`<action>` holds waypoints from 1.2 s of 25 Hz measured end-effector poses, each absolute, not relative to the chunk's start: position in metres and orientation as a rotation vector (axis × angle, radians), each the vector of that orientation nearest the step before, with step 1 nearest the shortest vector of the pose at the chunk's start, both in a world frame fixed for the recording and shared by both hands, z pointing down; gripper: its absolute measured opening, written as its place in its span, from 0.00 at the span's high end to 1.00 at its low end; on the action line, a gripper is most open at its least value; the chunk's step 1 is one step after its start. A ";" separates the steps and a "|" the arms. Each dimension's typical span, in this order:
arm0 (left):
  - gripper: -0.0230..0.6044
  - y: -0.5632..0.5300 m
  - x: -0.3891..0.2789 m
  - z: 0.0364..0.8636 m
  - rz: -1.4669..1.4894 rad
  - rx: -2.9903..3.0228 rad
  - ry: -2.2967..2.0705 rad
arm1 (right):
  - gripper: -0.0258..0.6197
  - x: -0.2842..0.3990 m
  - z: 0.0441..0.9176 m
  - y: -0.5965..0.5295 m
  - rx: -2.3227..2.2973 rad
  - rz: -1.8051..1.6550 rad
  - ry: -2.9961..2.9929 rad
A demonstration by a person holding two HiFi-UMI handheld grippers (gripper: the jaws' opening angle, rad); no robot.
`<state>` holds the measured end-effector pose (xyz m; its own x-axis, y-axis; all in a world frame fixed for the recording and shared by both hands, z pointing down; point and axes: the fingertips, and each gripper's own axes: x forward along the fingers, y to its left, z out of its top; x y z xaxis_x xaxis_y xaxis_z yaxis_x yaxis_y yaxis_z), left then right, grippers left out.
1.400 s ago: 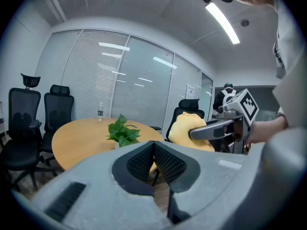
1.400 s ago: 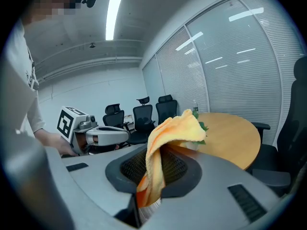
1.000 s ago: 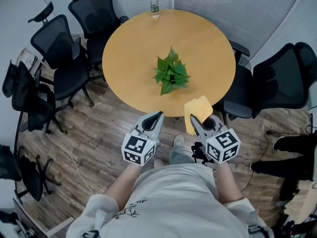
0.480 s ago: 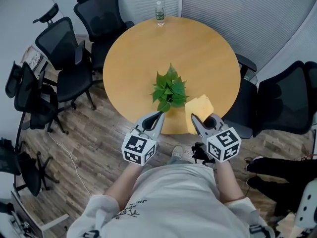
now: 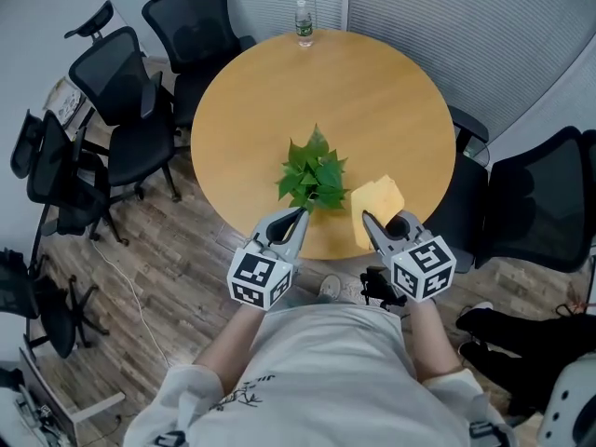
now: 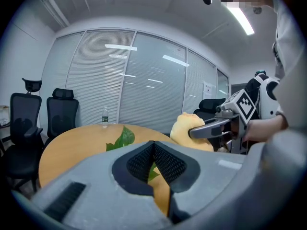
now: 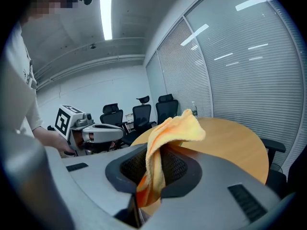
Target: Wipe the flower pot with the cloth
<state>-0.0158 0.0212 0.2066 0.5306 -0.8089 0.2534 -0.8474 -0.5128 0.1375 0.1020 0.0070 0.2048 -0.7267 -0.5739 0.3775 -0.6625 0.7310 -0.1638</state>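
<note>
The potted plant (image 5: 315, 173) stands just ahead of the left gripper's (image 5: 303, 213) closed, empty jaws, the nearer pair, and ahead-left of the right gripper (image 5: 367, 218), which clamps the cloth (image 5: 380, 203).

Cloth (image 5: 377, 205) yellow-orange; plant leaves (image 5: 315, 173) green; table (image 5: 372, 91) tan; chairs (image 5: 116, 74) black; floor (image 5: 158, 277) grey-brown planks.

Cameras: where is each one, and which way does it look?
Head view: on the person's head, looking steeply down at table and plant; arms, left gripper, right gripper show.
Left gripper view: on the left gripper, looking over its shut jaws across the table; right gripper shows.
Right gripper view: on the right gripper, looking past the clamped cloth toward chairs; left gripper shows.
Shared: all show the cloth.
</note>
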 end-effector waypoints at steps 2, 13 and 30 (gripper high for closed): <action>0.95 0.020 -0.018 0.208 0.231 2.522 -1.401 | 0.87 0.103 0.208 0.005 0.965 0.423 -2.631; 0.95 0.008 -0.040 0.210 0.260 2.525 -1.373 | 0.87 0.096 0.209 -0.006 1.025 0.448 -2.598; 0.95 -0.019 -0.072 0.234 0.306 2.519 -1.336 | 0.87 0.094 0.237 -0.027 1.069 0.483 -2.509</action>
<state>-0.0716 -0.0191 0.2336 0.5517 -0.7742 0.3101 -0.8320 -0.5368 0.1399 0.0938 -0.0271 0.2369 -0.6440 -0.6120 0.4590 -0.7387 0.6535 -0.1650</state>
